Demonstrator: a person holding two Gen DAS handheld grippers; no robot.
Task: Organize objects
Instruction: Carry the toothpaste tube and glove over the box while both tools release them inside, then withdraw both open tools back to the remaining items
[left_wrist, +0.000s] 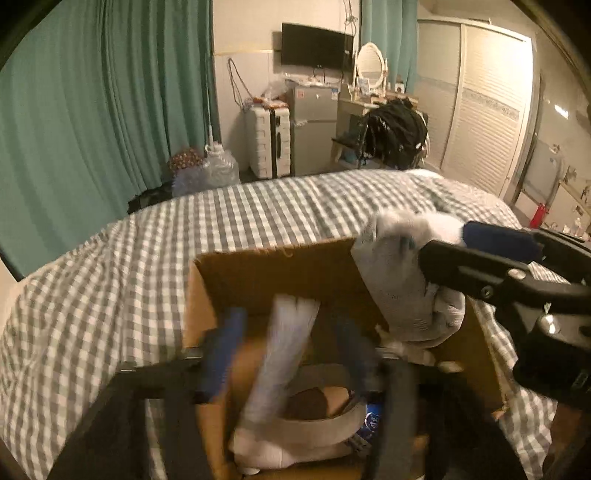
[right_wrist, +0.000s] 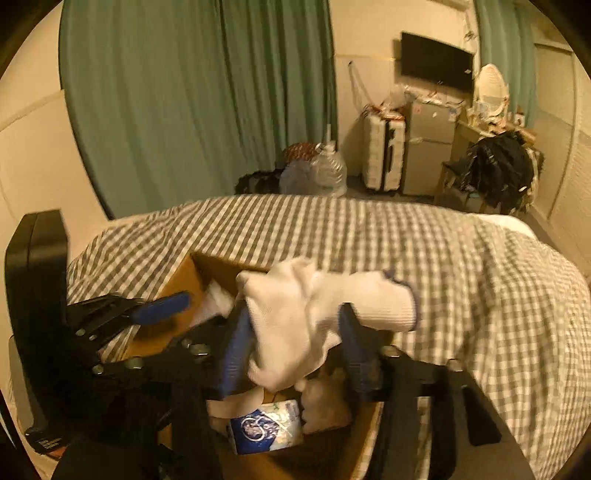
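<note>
An open cardboard box (left_wrist: 258, 269) sits on the checked bed; it also shows in the right wrist view (right_wrist: 184, 273). My left gripper (left_wrist: 288, 325) is open over the box, with a white sock (left_wrist: 280, 350) blurred between its fingers, its lower end in the box. My right gripper (right_wrist: 291, 332) is over the box with its jaws parted around bunched white socks (right_wrist: 306, 314); they also show in the left wrist view (left_wrist: 399, 280). A blue and white packet (right_wrist: 266, 428) and a beige band (left_wrist: 306, 424) lie inside the box.
The grey and white checked bedspread (left_wrist: 184, 229) surrounds the box. Beyond the bed are green curtains (left_wrist: 92, 110), a white suitcase (left_wrist: 267, 140), a small fridge (left_wrist: 314, 125), water jugs (left_wrist: 218, 166) and a chair piled with dark clothes (left_wrist: 395, 133).
</note>
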